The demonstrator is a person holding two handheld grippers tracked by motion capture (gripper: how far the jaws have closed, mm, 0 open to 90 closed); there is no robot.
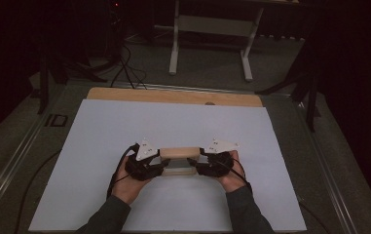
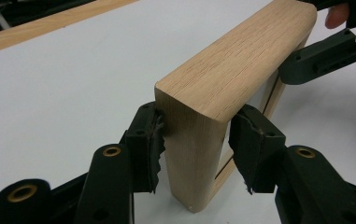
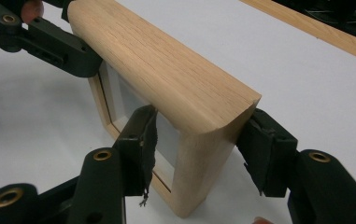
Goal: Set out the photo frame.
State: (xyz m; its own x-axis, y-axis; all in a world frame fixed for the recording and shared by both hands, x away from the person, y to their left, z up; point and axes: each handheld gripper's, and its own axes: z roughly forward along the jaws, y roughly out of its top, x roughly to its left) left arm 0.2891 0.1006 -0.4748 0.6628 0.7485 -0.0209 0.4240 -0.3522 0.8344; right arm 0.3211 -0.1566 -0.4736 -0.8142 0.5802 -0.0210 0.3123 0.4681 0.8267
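A thick light-wood picture frame [image 1: 177, 154] stands on its long edge on the white board [image 1: 124, 126], between my two grippers. My left gripper [image 1: 161, 164] straddles the frame's left end [image 2: 199, 140]. One pad [image 2: 150, 140] touches the wood, the other pad [image 2: 248, 144] stands a sliver off it, so the jaws are open around it. My right gripper [image 1: 196, 164] is shut on the frame's other end [image 3: 203, 140], with one pad [image 3: 140, 144] on the glazed front and the other pad [image 3: 259, 144] on the back. A hand holds each gripper.
The white board lies on a table with a wooden strip [image 1: 173, 96] along its far edge. Beyond it are a white desk frame [image 1: 212, 29], dark stands and cables on the floor. Cables trail from both grippers toward the near edge.
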